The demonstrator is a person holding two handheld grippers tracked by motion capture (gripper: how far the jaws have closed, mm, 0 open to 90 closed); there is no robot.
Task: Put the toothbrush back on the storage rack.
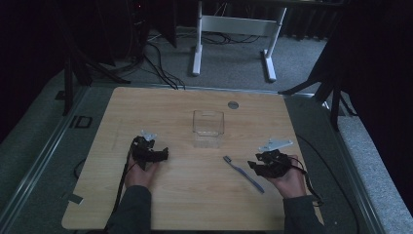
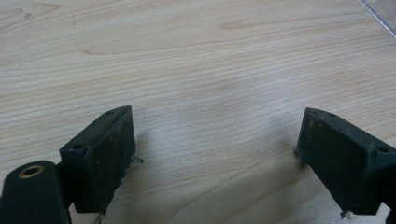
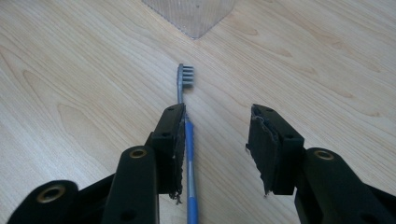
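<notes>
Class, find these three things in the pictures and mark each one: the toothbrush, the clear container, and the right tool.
toothbrush (image 3: 187, 74), right gripper view, on the bristle head.
clear container (image 1: 208, 123), high view, on its front wall.
right tool (image 3: 215, 149), right gripper view, midway between its open jaws.

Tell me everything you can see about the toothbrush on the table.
The toothbrush is slim, with a blue handle that turns grey at the neck and a small head of grey bristles, plastic by the look. It lies flat on the wooden table, head toward the clear box but apart from it. The right tongs stand open over it, the handle running close along one jaw's inner face; nothing grips it.
</notes>
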